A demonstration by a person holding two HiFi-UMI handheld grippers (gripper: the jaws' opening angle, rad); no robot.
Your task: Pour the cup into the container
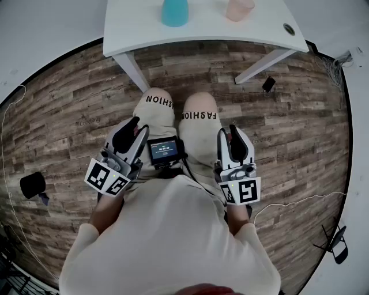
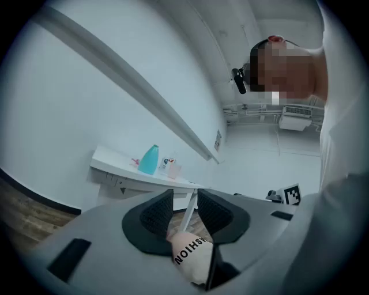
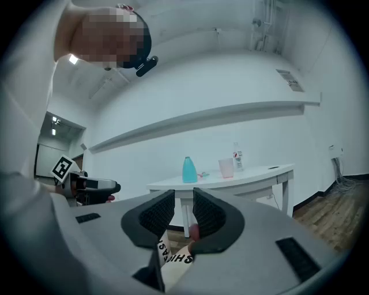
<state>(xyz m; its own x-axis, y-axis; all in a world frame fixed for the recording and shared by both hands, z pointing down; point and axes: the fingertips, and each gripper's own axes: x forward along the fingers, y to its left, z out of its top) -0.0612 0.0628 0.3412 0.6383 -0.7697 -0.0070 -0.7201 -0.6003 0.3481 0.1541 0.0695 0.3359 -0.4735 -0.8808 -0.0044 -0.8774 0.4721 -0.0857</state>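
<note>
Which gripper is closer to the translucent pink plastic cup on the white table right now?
Right. In the head view the right gripper lies at the lap straight below the translucent pink plastic cup; the left gripper lies further left. Neither touches it.

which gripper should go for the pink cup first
Right, probably. The pink cup stands toward the right of the table, roughly straight ahead of the right gripper; the left gripper sits nearer the teal container. Both grippers are empty.

Left claw (image 1: 128,133) and right claw (image 1: 236,138) rest level above the thighs (image 1: 199,129) (jaws drawn together, nothing gripped).
</note>
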